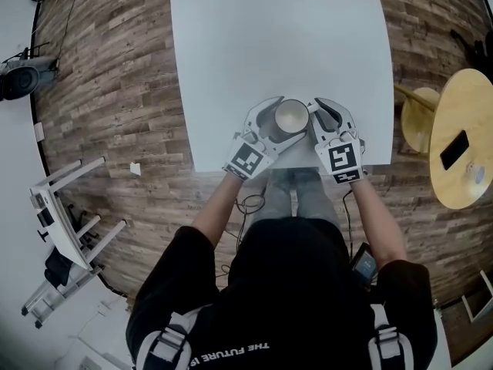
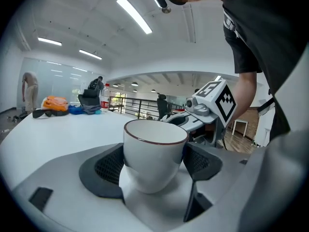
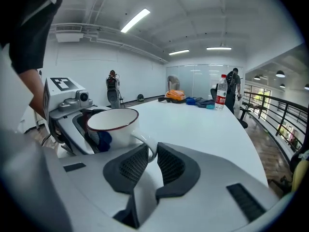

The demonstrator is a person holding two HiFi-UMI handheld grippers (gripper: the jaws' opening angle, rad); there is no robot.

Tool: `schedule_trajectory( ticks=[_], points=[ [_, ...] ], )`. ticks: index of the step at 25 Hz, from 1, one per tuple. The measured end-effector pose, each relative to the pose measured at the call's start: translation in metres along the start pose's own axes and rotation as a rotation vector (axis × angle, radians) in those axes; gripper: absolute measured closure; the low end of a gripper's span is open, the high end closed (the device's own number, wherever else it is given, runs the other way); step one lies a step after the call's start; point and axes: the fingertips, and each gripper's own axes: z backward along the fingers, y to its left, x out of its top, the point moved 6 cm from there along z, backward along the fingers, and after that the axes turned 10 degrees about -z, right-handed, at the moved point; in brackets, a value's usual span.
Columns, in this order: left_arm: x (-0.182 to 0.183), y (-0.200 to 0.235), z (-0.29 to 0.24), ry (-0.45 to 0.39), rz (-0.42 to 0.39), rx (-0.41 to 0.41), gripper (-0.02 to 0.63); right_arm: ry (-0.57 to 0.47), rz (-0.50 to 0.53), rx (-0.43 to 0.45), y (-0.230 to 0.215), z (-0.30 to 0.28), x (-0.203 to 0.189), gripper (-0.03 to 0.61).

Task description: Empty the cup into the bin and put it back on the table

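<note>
A white cup [image 1: 291, 117] with a dark red rim is at the near edge of the white table [image 1: 277, 37], between both grippers. My left gripper [image 1: 281, 122] is shut on the cup's body [image 2: 155, 153], one dark pad [image 2: 108, 166] on each side. My right gripper [image 1: 314, 118] comes in from the right and is shut on the cup's handle [image 3: 147, 146], which is pinched between its pads [image 3: 130, 166]. The right gripper view shows the cup [image 3: 113, 124] upright. I cannot tell whether the cup rests on the table or hangs just above it. Its inside is hidden.
To the right of the table are a round wooden table [image 1: 462, 141] with a phone [image 1: 453, 149] and a wooden stool [image 1: 420, 118]. A white rack [image 1: 62, 222] stands on the floor at left. A water bottle [image 3: 220, 92] and bags [image 3: 183, 98] sit at the table's far end.
</note>
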Motion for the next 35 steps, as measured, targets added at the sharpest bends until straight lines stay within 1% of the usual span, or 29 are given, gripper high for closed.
schedule_trajectory(
  ticks=[4,6,7,9,11,13,16,20,23,27,32,35],
  points=[
    [0.002,-0.003,0.002,0.003,0.008,-0.007,0.236,-0.013,-0.086,-0.004,0.001,0.006,0.002,0.522],
    [0.013,-0.003,0.005,-0.027,0.007,-0.006,0.236,-0.024,-0.128,-0.011,0.002,0.013,0.010,0.524],
    [0.022,-0.003,0.008,-0.056,0.009,0.001,0.236,-0.033,-0.159,-0.008,0.002,0.018,0.015,0.525],
    [0.045,-0.004,0.015,-0.122,0.042,0.017,0.236,-0.056,-0.231,-0.001,0.004,0.031,0.028,0.526],
    [0.069,-0.004,0.022,-0.165,0.070,0.019,0.236,-0.082,-0.277,0.000,0.007,0.045,0.045,0.526],
    [0.094,-0.001,0.029,-0.195,0.076,0.011,0.236,-0.113,-0.294,0.000,0.009,0.058,0.066,0.526],
    [0.134,-0.008,0.033,-0.232,0.032,-0.035,0.236,-0.175,-0.264,-0.039,0.011,0.093,0.091,0.529],
    [0.180,-0.037,0.017,-0.289,-0.042,-0.176,0.236,-0.239,-0.244,-0.164,0.004,0.158,0.101,0.529],
    [0.206,-0.073,-0.007,-0.318,-0.061,-0.294,0.236,-0.270,-0.236,-0.259,-0.007,0.213,0.093,0.529],
    [0.236,-0.140,-0.055,-0.361,-0.093,-0.518,0.236,-0.288,-0.290,-0.468,-0.023,0.302,0.060,0.529],
    [0.264,-0.233,-0.088,-0.392,-0.148,-0.731,0.236,-0.322,-0.354,-0.701,-0.018,0.404,0.017,0.529],
    [0.277,-0.269,-0.101,-0.406,-0.169,-0.829,0.236,-0.348,-0.386,-0.796,-0.015,0.442,0.001,0.529]
  ],
)
